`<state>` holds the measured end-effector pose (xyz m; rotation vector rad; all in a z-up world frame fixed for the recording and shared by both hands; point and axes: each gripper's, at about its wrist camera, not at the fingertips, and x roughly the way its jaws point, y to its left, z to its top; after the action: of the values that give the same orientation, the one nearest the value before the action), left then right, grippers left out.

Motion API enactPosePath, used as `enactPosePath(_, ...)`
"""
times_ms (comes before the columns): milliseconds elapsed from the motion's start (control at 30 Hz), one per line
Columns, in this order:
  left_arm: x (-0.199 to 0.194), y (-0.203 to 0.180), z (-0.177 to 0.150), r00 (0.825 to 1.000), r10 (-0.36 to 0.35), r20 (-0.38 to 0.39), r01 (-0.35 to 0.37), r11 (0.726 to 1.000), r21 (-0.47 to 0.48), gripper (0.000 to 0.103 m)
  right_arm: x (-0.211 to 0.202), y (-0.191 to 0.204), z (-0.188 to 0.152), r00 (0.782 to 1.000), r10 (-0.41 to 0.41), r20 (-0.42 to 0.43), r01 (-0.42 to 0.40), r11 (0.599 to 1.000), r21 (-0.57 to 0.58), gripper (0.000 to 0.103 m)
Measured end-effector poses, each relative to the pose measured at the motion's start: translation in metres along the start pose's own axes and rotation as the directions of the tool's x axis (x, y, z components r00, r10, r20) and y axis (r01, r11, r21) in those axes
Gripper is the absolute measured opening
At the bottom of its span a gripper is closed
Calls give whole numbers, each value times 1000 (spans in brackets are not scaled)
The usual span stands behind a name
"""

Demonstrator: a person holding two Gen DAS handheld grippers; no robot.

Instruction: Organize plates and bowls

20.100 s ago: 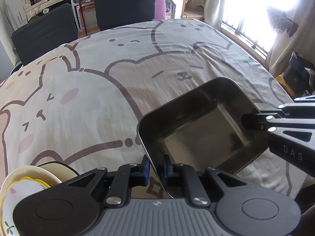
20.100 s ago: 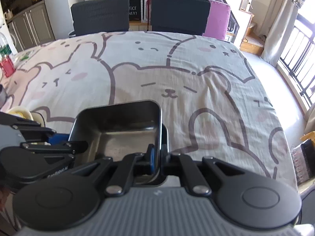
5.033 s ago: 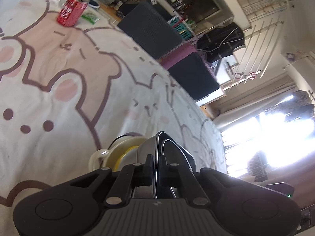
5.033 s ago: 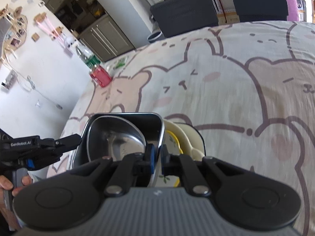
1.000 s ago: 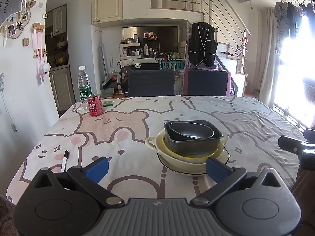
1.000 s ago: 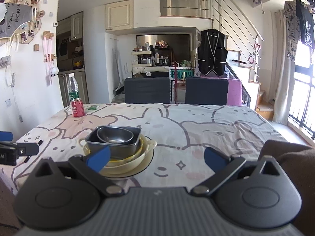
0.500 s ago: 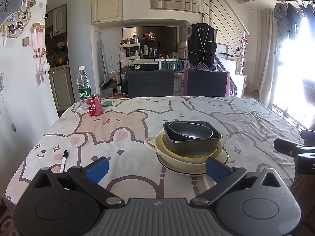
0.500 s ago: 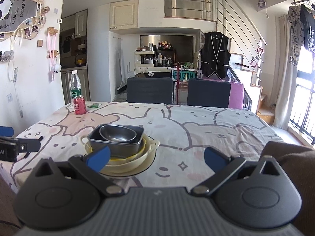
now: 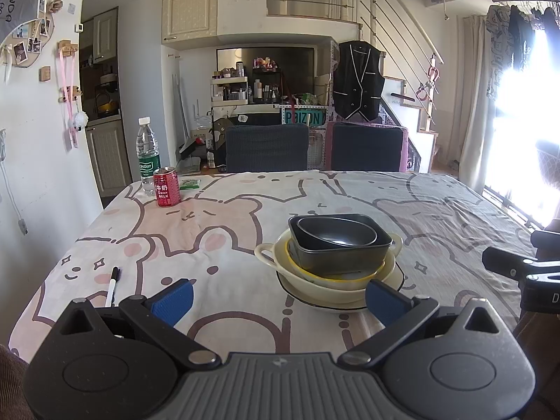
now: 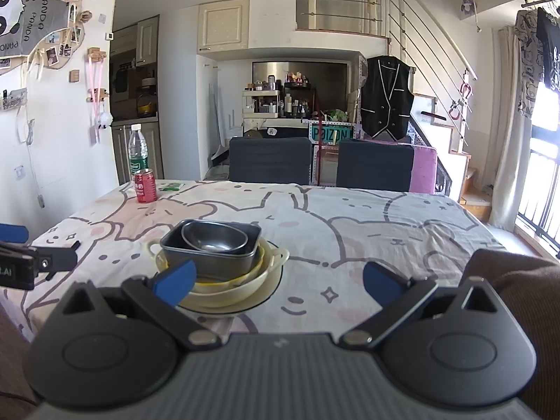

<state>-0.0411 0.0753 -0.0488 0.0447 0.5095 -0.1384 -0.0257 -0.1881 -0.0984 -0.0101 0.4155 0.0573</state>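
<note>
While both tools sit pulled back at the near edge, the dishes are stacked in one pile near the middle of the tabletop (image 9: 455, 210). Left tool (image 9: 278, 297) released, blue pads spread wide, nothing between them. Right tool (image 10: 280, 278) also released, pads wide apart, empty. Neither touches the stack.

Stack, bottom to top: black-rimmed plate (image 9: 308, 299) flat on the bear-print cloth, cream two-handled bowl (image 9: 315, 280) on it, a yellow-rimmed dish (image 9: 292, 255) nested inside that, then a dark square metal pan (image 9: 343, 259), and a rounded metal bowl (image 9: 336, 234) lying in the pan, tilted a bit toward the pan's left side. Same pile in right wrist view: plate (image 10: 269, 297), cream bowl (image 10: 238, 292), pan (image 10: 210, 259), metal bowl (image 10: 213, 236).

Red milk can (image 9: 167, 187) stands upright at the far left corner, clear water bottle (image 9: 148, 155) just behind it, a small green packet (image 9: 189, 183) just right of the can. A marker pen (image 9: 112, 285) lies near the left front edge, well apart from the stack. Two dark chairs (image 9: 267, 147) at the far side. The right tool's finger shows at the right edge of the left view; the left tool's finger at the left edge of the right view.
</note>
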Motion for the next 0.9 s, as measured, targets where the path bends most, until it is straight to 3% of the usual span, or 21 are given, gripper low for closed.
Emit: enactPosePath(900,0,0,0,1000,0,1,0,1000,-2,103,0,2,-1,1000,1,-1,-1,1000,0,103)
